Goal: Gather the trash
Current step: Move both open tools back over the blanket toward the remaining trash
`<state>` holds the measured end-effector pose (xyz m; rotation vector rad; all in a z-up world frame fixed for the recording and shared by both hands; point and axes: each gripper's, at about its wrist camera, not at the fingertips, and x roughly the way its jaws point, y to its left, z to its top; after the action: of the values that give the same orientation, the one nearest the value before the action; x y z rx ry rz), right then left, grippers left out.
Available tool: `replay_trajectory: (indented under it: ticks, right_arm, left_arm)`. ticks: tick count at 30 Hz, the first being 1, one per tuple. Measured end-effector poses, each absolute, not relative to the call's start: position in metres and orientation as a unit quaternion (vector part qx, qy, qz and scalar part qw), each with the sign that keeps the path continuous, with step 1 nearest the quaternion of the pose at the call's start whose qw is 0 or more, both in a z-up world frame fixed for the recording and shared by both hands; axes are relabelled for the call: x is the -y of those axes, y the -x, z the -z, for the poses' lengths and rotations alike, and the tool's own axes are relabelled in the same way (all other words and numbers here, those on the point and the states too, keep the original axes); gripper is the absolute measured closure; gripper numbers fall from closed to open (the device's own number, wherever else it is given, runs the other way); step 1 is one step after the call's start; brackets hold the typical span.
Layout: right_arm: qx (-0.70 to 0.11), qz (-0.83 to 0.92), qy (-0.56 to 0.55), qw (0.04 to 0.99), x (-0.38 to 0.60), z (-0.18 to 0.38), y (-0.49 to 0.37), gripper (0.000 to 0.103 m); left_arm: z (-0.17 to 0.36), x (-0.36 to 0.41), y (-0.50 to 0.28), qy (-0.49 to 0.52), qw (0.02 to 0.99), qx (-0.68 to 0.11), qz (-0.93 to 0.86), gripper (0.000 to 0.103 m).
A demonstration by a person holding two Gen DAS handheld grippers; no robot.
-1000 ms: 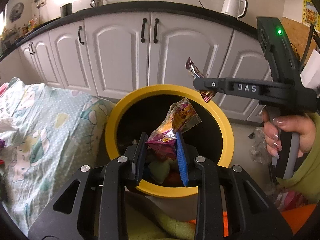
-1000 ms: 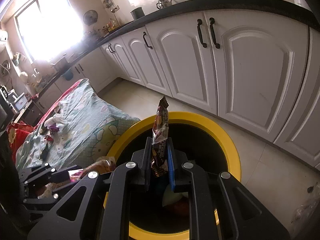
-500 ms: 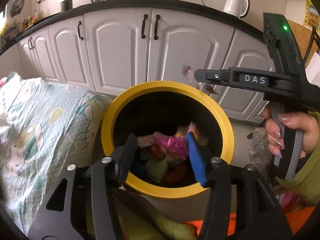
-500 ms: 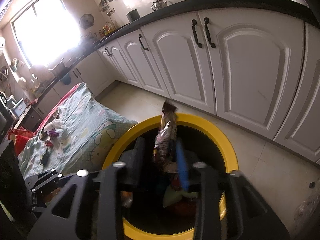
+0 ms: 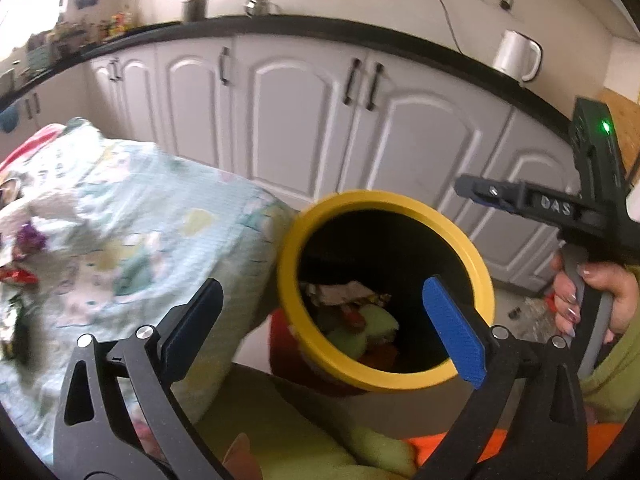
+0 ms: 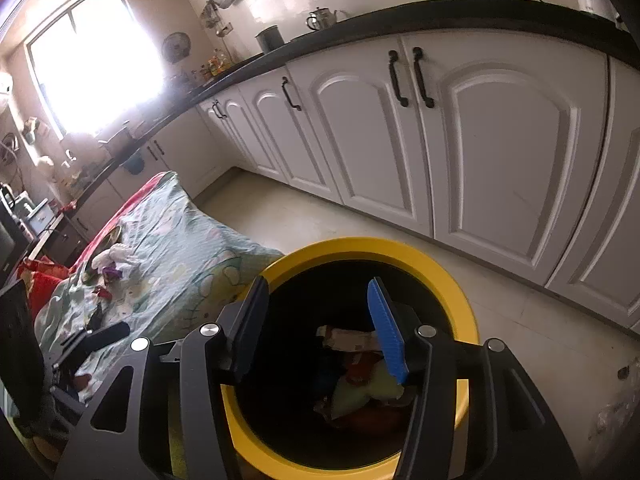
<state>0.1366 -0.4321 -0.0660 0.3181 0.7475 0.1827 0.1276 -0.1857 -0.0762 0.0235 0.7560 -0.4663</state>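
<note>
A black bin with a yellow rim (image 5: 476,272) (image 6: 460,280) stands on the floor beside the bed. Wrappers and other trash (image 5: 352,300) (image 6: 352,340) lie inside it. My left gripper (image 5: 324,320) hangs over the bin's near left edge, its jaws opening wide with nothing between them. My right gripper (image 6: 316,320) is above the bin mouth, jaws opening, nothing held; in the left wrist view the right gripper (image 5: 480,194) shows side-on over the far rim. More wrappers (image 6: 108,272) (image 5: 24,240) lie on the patterned bedsheet (image 5: 140,232) (image 6: 172,256).
White kitchen cabinets (image 5: 304,120) (image 6: 500,152) under a dark counter run behind the bin. A white kettle (image 5: 516,56) stands on the counter. A hand (image 5: 592,300) in a green sleeve grips the right tool. Pale floor (image 6: 520,320) lies right of the bin.
Both grippers let go of their wrappers, which dropped into the bin. Both sets of jaws spread apart. The left gripper swung left, so the bin now sits to its right.
</note>
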Motion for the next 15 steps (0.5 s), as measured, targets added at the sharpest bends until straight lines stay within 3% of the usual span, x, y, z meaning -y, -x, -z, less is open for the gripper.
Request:
replay_trajectory:
  ticks: [15]
  right_arm:
    - [-0.353, -0.157, -0.103, 0.917, 0.367, 0.037, -0.132, 0.053]
  left_arm:
    - [0.044, 0.110, -0.120, 0.035, 0.938, -0.318, 0.135, 0.011]
